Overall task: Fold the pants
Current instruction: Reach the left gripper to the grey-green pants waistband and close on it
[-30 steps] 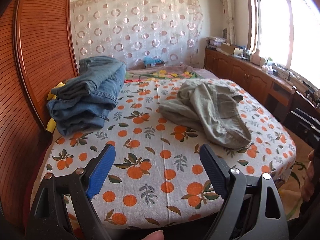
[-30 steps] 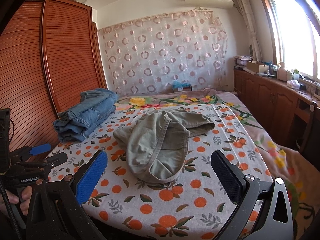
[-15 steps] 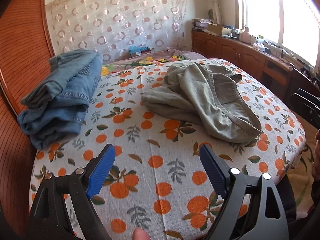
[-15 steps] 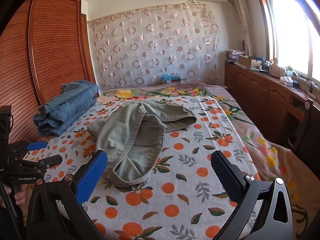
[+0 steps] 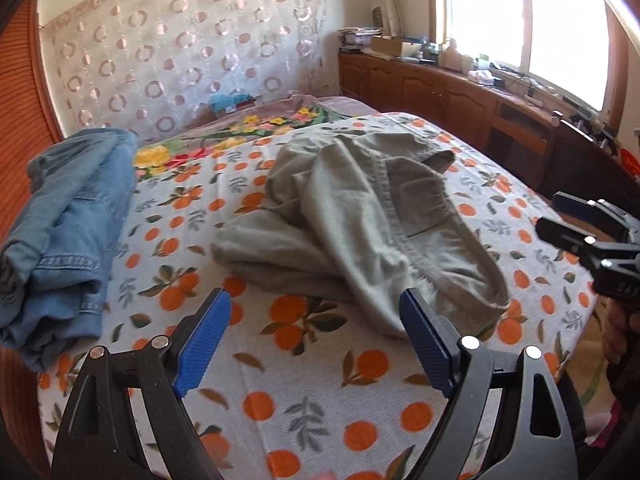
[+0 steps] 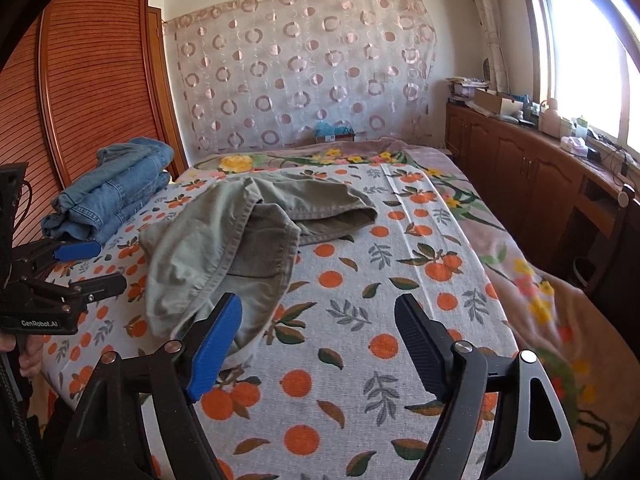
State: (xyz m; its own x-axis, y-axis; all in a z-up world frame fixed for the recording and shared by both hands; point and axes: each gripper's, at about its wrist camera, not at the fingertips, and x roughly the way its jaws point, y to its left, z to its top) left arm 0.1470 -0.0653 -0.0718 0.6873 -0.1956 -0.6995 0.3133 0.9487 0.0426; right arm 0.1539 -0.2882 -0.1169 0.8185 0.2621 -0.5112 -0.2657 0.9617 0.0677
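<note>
Two tools hovered unclenched, the right tool just narrowing, nothing between; crumpled grey-green cotton pants lay ahead of the left tool, running away diagonally on the orange-print bed. Only the right view showed ribbed wooden wardrobe doors.

I'm in a home bedroom. In front of me is a bed under an orange-print sheet, with a floral blanket beneath it. A wooden louvred wardrobe stands to one side, a circle-patterned curtain hangs on the far wall, and low wooden cabinets cluttered with bottles and boxes run below a sunny window.
</note>
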